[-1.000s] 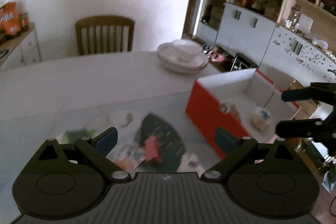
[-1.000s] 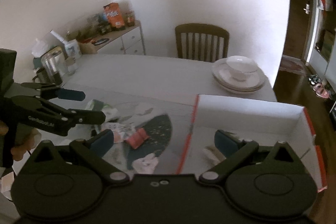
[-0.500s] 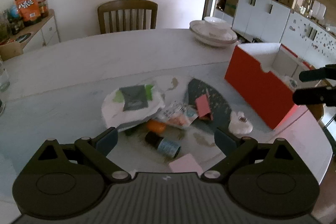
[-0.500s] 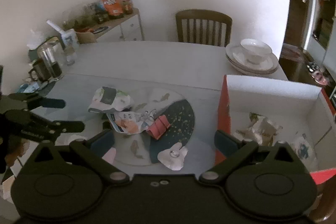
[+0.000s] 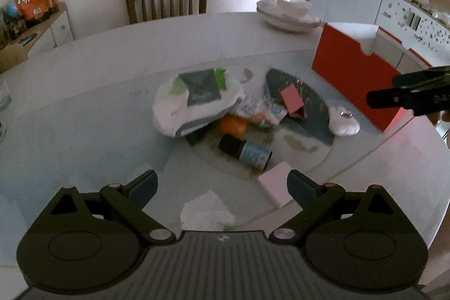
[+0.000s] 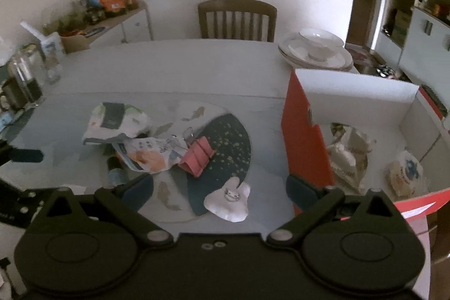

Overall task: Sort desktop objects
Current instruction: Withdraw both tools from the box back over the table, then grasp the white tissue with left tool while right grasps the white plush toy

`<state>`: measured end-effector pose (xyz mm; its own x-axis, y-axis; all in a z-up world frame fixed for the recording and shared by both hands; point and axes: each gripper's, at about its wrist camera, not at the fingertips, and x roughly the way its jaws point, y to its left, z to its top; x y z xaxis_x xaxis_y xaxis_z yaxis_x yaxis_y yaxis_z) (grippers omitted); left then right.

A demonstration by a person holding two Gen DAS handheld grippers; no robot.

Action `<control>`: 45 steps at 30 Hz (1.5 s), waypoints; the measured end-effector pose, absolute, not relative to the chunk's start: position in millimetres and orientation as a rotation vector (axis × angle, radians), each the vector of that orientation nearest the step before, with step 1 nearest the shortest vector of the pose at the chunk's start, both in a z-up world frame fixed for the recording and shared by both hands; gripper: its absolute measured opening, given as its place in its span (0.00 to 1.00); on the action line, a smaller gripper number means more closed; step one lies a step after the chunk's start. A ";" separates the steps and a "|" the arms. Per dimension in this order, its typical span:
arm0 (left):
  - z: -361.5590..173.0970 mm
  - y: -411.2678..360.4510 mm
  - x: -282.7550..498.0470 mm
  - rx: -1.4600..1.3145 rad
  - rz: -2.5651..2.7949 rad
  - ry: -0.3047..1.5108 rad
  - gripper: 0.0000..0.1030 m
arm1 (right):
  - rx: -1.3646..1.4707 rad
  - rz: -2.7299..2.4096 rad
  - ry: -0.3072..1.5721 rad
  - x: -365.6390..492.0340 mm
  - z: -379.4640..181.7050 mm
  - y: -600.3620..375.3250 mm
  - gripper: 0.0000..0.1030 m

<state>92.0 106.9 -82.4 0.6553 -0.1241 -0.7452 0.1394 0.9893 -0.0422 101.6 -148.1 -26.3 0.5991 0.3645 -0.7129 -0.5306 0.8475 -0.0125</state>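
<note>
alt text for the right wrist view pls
The open right gripper hovers over a table strewn with a pink binder clip, snack wrappers and a white pouch. A red box to the right holds crumpled bags.

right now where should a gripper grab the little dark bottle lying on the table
Grip the bottle across its labelled body, coming straight down from above. It lies on its side, so the round sides face outward and the open left gripper can close across them; the orange thing crowds its cap end.
</note>
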 end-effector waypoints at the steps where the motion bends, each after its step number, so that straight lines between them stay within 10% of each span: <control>1: -85.7 108.5 91.6 0.020 -0.148 0.848 0.96 | -0.260 0.547 0.772 102.7 -30.9 -144.9 0.96; 24: -126.8 118.7 86.5 0.043 -0.208 0.895 0.95 | -0.291 0.382 0.854 121.0 -100.4 -114.4 0.77; 45: -131.0 116.6 87.2 0.062 -0.182 0.923 0.55 | -0.235 0.349 0.907 132.1 -111.4 -116.9 0.52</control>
<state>87.2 116.6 -131.0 0.5894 -0.1299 -0.7974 0.1829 0.9828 -0.0250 132.1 -116.9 -111.4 0.5661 0.1959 -0.8007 -0.3918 0.9186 -0.0523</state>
